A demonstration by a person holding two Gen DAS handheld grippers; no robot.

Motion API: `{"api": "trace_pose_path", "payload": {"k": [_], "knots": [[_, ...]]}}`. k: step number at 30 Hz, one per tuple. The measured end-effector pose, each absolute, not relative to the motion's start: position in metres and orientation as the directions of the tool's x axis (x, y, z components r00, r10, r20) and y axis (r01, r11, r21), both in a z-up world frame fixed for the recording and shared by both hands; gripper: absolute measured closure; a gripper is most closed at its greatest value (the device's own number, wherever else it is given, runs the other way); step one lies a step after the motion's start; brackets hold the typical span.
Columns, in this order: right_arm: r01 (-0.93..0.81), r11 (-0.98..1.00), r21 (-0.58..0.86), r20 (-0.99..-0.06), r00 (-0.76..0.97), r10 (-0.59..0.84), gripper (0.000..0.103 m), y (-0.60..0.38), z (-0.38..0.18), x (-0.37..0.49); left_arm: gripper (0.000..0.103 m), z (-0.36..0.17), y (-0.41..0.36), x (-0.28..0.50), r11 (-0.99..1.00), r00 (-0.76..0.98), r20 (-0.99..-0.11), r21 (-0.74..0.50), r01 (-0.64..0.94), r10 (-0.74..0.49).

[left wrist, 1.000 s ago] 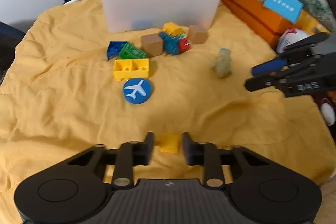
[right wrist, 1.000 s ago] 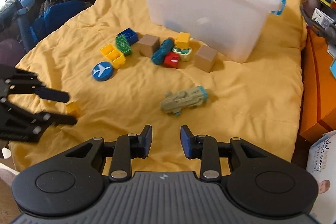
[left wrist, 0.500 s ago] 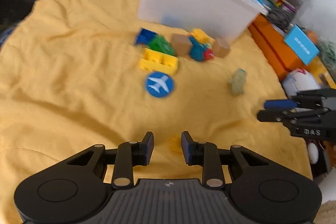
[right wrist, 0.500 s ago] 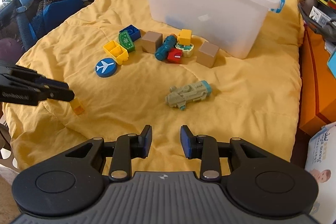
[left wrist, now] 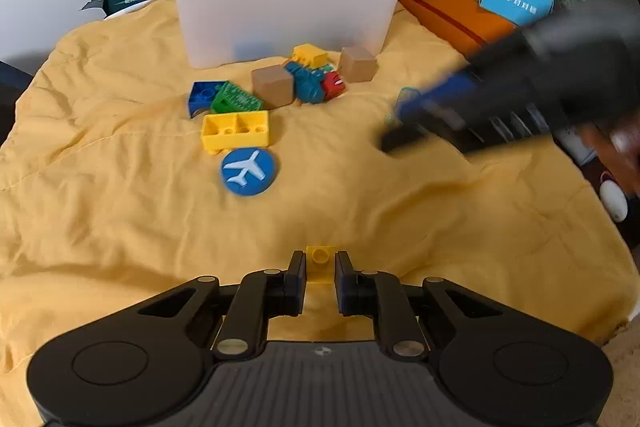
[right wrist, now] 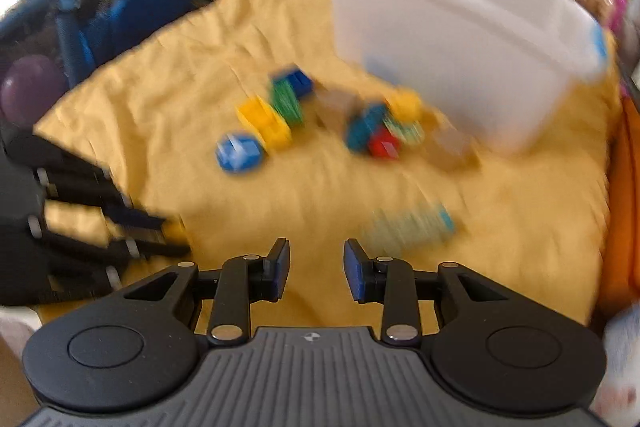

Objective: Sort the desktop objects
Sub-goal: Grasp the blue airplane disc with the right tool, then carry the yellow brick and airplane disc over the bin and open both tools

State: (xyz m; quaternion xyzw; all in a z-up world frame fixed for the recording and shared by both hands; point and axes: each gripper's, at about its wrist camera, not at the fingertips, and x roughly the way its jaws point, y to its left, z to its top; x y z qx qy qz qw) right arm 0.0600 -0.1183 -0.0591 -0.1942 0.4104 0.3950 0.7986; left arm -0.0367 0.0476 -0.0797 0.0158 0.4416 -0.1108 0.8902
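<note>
Fingers of left gripper (left wrist: 319, 277) flanking small yellow brick (left wrist: 319, 263), narrowly parted, right gripper (right wrist: 316, 269) fingers spread, empty.

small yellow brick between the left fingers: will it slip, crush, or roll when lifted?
The small yellow plastic stud brick looks rigid and probably light, so crushing seems unlikely. Its flat sides face the left gripper fingers, so it should not roll. Smooth plastic with a narrow grip may let it twist or slip; the soft yellow quilt beneath gives little support.
</note>
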Motion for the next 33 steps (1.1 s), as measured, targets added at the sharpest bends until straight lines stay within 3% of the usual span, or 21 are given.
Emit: {"api": "trace_pose_path", "payload": {"k": [3,8,12,20,22,24,27,33], "knots": [[-0.823,0.567,0.031,-0.762,0.348,0.547,0.069,-0.088,-0.054,0.065,0.086,-0.079,0.056,-0.040,0.976,0.582,-0.793,-0.071,0.205,-0.180],[-0.873,0.484,-0.050,-0.771,0.341,0.537,0.070,-0.038,-0.066,0.063,0.086,-0.079,0.068,-0.043,0.976,0.585,-0.793,-0.054,0.212,-0.171],[-0.886,0.423,-0.190,-0.740,0.412,0.531,0.070,-0.017,-0.071,0.046,0.086,-0.081,0.078,-0.047,0.974,0.580,-0.794,-0.064,0.217,-0.181],[-0.871,0.457,-0.181,-0.825,0.387,0.411,0.069,-0.007,-0.086,0.042,0.085,-0.083,0.093,-0.050,0.964,0.582,-0.786,-0.064,0.260,-0.209],[-0.838,0.518,-0.171,-0.839,0.399,0.370,0.058,-0.006,-0.092,0.050,0.085,-0.083,0.097,-0.048,0.961,0.582,-0.784,-0.065,0.270,-0.216],[-0.809,0.574,-0.124,-0.838,0.395,0.376,0.054,-0.007,-0.093,0.058,0.085,-0.084,0.100,-0.048,0.958,0.582,-0.782,-0.066,0.279,-0.223],[-0.759,0.651,0.022,-0.838,0.341,0.426,0.061,-0.012,-0.097,0.071,0.085,-0.084,0.106,-0.046,0.957,0.571,-0.789,-0.071,0.280,-0.226],[-0.753,0.658,-0.034,-0.857,0.361,0.368,0.061,-0.047,-0.087,0.047,0.085,-0.079,0.105,-0.042,0.941,0.577,-0.771,-0.084,0.327,-0.270]]}}
